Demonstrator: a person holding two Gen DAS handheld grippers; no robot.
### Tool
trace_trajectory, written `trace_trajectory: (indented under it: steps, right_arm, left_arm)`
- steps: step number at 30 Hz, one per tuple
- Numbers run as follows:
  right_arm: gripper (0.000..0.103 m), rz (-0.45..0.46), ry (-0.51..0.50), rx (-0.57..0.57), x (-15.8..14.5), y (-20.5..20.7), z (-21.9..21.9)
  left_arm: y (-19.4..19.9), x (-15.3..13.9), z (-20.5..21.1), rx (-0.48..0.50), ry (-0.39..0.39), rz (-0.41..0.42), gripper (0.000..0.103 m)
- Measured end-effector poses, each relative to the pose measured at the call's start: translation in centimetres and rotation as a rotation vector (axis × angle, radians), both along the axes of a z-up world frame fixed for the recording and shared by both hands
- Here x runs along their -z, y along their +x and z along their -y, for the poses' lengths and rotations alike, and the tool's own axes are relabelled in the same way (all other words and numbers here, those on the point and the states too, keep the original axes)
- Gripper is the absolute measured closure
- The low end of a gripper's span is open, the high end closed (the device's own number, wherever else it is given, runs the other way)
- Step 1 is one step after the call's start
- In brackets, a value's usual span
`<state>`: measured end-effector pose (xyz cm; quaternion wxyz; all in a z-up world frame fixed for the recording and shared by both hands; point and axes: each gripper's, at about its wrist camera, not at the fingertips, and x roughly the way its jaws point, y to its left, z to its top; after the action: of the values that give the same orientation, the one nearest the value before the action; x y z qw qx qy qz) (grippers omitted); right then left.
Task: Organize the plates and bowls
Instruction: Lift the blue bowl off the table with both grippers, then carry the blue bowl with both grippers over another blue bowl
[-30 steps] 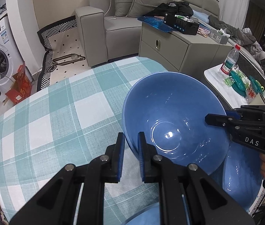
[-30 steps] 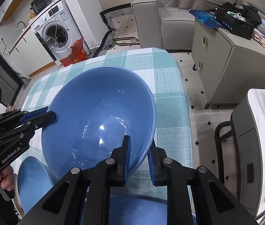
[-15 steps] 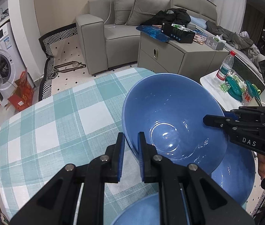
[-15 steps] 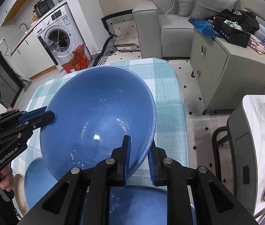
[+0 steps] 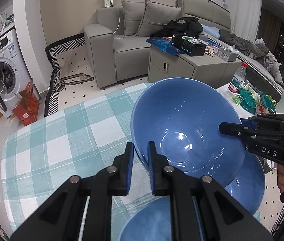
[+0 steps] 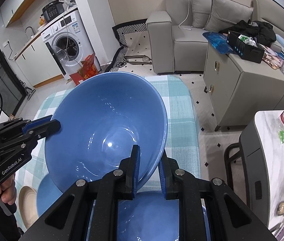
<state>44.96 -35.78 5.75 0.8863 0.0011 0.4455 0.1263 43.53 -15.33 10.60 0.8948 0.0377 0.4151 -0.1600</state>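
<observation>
A large blue bowl (image 5: 182,120) (image 6: 105,110) hangs tilted above the table with the teal checked cloth (image 5: 61,140). My left gripper (image 5: 140,160) is shut on its near rim, and it shows at the left of the right wrist view (image 6: 51,125). My right gripper (image 6: 149,160) is shut on the opposite rim and shows at the right of the left wrist view (image 5: 232,127). Under the held bowl lie two more blue bowls (image 5: 248,188) (image 5: 152,221) and a beige plate (image 6: 26,204), each partly hidden.
Beyond the table stand a grey sofa (image 5: 121,46), a grey cabinet (image 5: 192,66) with clutter on it, and a washing machine (image 6: 67,42). A red box (image 5: 27,108) lies on the floor. A white side table (image 6: 272,140) at the right holds a bottle and teal lids.
Both grippers have risen together with the blue bowl held between them. The table and the bowls under it look farther away, and more of the room shows.
</observation>
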Motion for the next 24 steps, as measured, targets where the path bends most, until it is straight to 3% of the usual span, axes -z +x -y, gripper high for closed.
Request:
trace_trajectory:
  steps: [24]
  right_arm:
    - [0.085, 0.094, 0.004, -0.038, -4.6, -4.5, -1.3]
  left_arm:
    - [-4.7, -4.0, -1.7, -0.025, -0.032, 0.09, 0.092]
